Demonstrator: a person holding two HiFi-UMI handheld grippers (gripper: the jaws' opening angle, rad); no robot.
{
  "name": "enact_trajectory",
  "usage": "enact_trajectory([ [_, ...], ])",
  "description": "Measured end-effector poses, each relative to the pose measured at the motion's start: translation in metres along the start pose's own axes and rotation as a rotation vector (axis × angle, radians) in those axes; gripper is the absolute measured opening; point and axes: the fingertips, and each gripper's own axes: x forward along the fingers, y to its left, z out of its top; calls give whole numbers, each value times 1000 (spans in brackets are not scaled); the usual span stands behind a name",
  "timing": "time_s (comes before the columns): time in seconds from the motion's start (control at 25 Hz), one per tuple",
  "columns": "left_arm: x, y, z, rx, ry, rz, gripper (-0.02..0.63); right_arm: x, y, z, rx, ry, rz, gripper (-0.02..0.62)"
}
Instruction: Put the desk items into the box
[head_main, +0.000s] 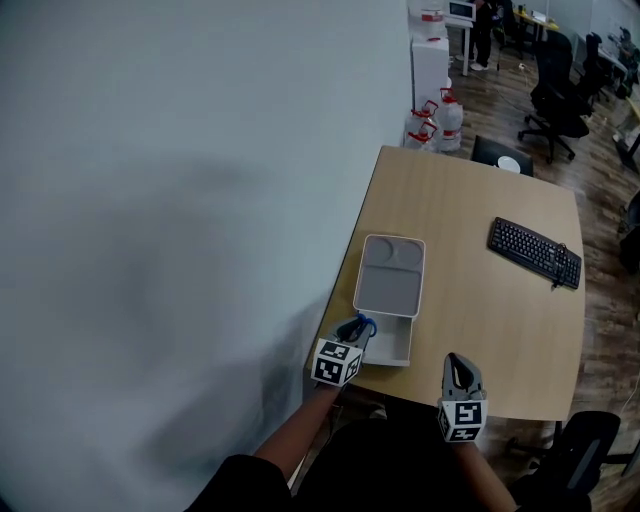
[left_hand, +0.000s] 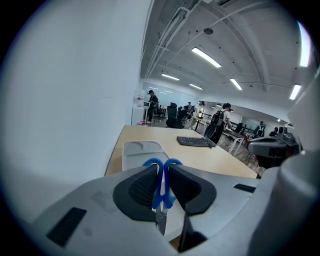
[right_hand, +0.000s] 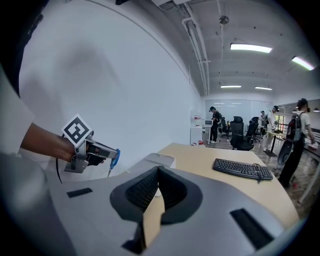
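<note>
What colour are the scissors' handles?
Blue. The scissors show best in the left gripper view.

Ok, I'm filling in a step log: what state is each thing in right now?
left tongs: shut on the scissors.
scissors: closed, blades pointing down, gripped at the blue handles.
right tongs: shut, empty.
box: open, looks empty.
lid: lying flat on the desk behind the box.
keyboard: flat on the desk, untouched.
</note>
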Motion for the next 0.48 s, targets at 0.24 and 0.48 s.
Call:
enact_trajectory([
  [0.24,21,11,-16,-52,55,-28,75,25,-25,1,19,5,-37,60],
  [0.48,42,5,-36,-33,133,-59,75,42,-43,-7,43,34,-50,60],
])
